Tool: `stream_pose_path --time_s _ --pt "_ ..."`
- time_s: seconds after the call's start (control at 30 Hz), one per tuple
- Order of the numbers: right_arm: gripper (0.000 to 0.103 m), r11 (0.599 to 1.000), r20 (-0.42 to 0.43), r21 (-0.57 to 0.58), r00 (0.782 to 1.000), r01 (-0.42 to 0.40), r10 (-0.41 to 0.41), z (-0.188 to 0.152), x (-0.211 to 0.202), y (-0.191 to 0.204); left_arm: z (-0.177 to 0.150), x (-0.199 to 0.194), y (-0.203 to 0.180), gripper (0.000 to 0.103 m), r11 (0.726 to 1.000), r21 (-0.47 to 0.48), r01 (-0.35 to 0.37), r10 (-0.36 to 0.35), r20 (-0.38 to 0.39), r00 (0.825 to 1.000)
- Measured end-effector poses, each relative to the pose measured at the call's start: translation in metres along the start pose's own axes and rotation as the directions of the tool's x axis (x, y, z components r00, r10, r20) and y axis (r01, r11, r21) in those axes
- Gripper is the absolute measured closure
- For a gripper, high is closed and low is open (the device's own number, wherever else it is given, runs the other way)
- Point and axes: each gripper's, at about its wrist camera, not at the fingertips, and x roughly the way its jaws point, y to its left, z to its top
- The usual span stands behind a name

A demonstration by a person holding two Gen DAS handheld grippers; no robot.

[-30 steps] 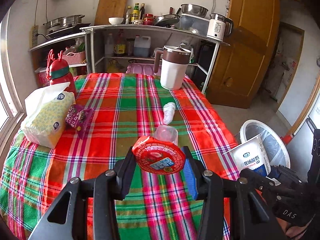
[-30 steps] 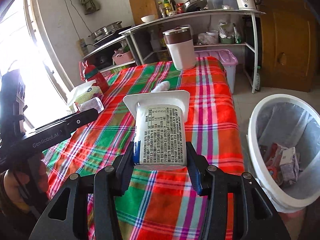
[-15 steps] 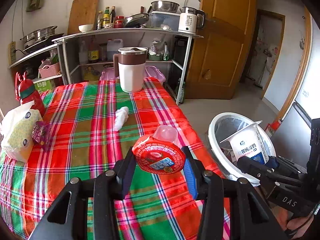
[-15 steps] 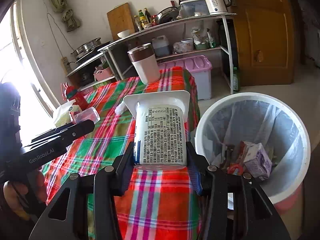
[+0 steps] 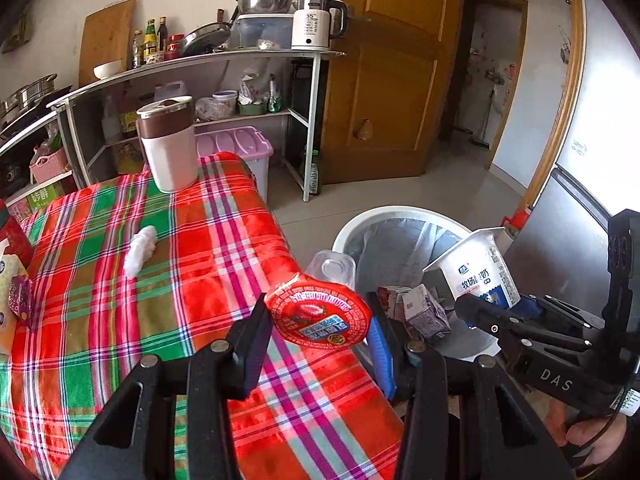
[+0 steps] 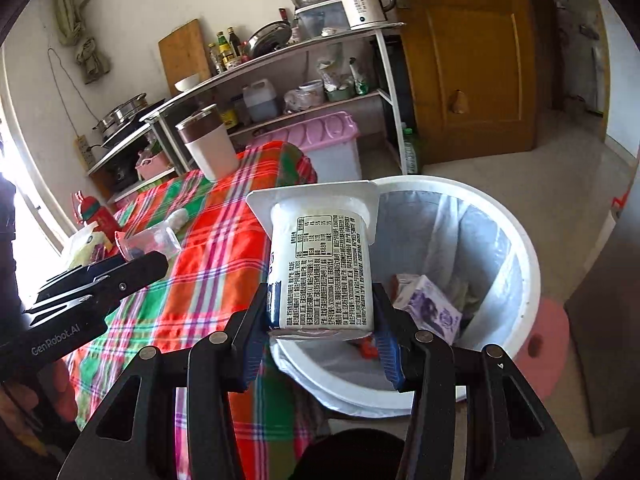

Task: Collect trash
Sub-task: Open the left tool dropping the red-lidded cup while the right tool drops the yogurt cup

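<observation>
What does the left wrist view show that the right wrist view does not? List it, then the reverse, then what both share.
Only the left wrist view: the left gripper shut on a clear cup with a red foil lid, and the blue branding on the yogurt cup.

Only the right wrist view: the right gripper from behind, shut on the yogurt cup's printed label side, and a red bottle near the window.

Both: the white trash bin holding a purple carton, the plaid tablecloth, the brown-lidded jug and a crumpled tissue.

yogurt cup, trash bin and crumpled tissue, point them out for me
yogurt cup (image 6: 323, 276), right wrist view, printed side wall
trash bin (image 6: 530, 276), right wrist view, white rim
crumpled tissue (image 5: 140, 249), left wrist view, its middle
</observation>
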Motion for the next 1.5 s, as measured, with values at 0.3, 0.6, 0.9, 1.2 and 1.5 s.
stream_pose_path --time_s 0.3,0.6,0.9,1.2,1.5 --pt "0.054 0.993 -0.038 0.053 0.994 0.102 -0.100 0.003 0.003 -0.044 0.007 0.027 -0.043 0.056 0.997 0.055 0.054 -0.052 -0.038 0.998" --pt "0.054 0.984 -0.068 0.063 0.985 0.165 -0.160 0.002 0.008 -0.067 0.008 0.041 -0.064 0.056 0.994 0.066 0.083 -0.079 -0.068 0.995" --pt "0.043 0.982 -0.081 0.046 0.981 0.183 -0.179 -0.001 0.011 -0.069 0.008 0.041 -0.059 0.041 0.996 0.053 0.071 -0.067 -0.068 0.995" --pt "0.043 0.983 -0.058 0.057 0.984 0.173 -0.170 0.002 0.006 -0.054 0.004 0.029 -0.041 0.040 0.998 0.019 0.057 -0.056 -0.049 0.997" --pt "0.043 0.992 -0.015 0.037 0.993 0.119 -0.119 0.003 0.000 -0.018 -0.003 0.004 -0.005 0.039 0.999 -0.030 0.014 -0.014 -0.002 1.000"
